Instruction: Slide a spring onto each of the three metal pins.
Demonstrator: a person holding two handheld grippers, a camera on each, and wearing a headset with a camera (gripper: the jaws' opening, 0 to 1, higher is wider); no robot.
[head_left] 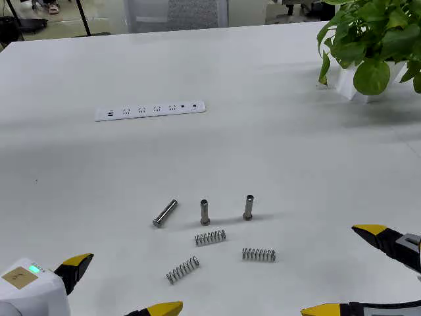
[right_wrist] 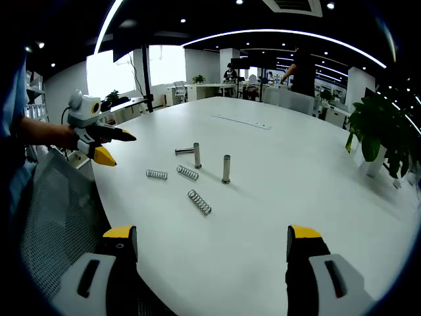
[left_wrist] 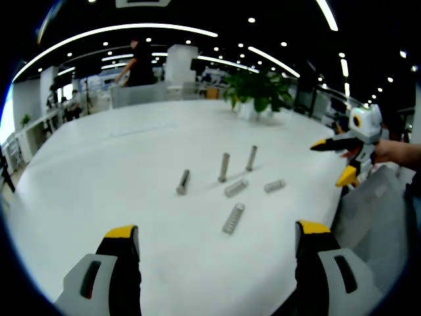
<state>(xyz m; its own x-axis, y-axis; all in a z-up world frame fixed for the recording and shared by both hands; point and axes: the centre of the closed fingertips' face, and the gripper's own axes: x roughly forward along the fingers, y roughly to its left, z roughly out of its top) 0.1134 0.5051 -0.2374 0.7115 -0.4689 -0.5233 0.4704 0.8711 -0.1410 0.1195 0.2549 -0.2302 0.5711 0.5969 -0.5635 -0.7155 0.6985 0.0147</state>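
White table (head_left: 276, 151), front edge; the left pin (head_left: 165, 212) lies on its side; the middle pin (head_left: 204, 212) and the right pin (head_left: 248, 207) stand upright, apart; three springs lie loose in front of them, each bare of a pin: first spring (head_left: 210, 237), second spring (head_left: 258, 254), third spring (head_left: 182, 270); left gripper (head_left: 121, 285) spread wide and empty; right gripper (head_left: 345, 270) likewise released; power strip (head_left: 150, 110) and potted plant (head_left: 371, 39) farther back.
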